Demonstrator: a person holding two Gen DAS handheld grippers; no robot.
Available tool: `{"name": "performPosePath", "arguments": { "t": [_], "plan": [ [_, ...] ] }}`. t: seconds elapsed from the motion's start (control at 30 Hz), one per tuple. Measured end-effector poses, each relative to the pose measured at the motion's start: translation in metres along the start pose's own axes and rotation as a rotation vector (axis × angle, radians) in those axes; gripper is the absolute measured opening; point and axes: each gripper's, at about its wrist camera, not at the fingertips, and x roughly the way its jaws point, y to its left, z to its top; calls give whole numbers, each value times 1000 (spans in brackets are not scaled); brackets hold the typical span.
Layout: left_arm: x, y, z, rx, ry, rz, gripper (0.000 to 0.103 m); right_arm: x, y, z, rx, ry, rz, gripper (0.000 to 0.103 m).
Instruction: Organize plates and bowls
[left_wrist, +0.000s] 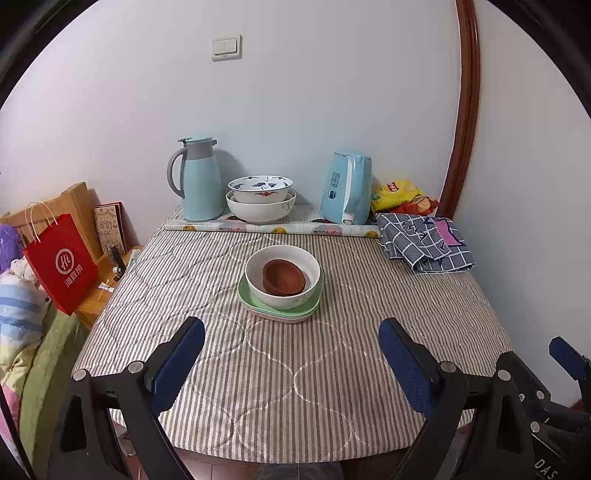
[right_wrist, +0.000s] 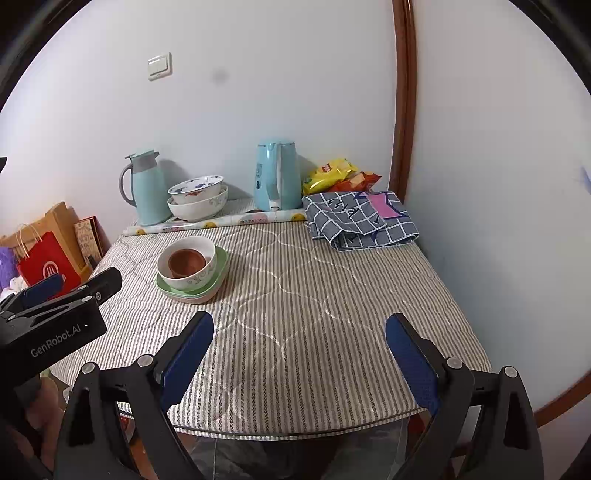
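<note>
Both tools — left tool (left_wrist: 291, 354) and right tool (right_wrist: 300, 349) — hang spread and empty at the table's (left_wrist: 332, 387) near edge, stacked dishes (left_wrist: 281, 283) apparently done — next, likely withdrawal.

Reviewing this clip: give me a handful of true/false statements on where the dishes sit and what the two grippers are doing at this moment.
1. The brown bowl sits inside the white bowl. True.
2. The white bowl rests directly on the striped tablecloth. False: it stands on stacked plates, the green plate uppermost.
3. The left gripper is shut on a plate. False: it is open and holds nothing, short of the stack.
4. The right gripper is open and empty. True.
5. Two nested bowls stand at the back between the thermos jug and the electric kettle. True.
</note>
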Motion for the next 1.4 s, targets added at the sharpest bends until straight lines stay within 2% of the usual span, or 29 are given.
{"name": "performPosePath", "arguments": {
  "t": [1.4],
  "plan": [
    [-3,-3,-4,1,9,-6,96,-7,-5,-1,16,-11,3,93]
  ]
}}
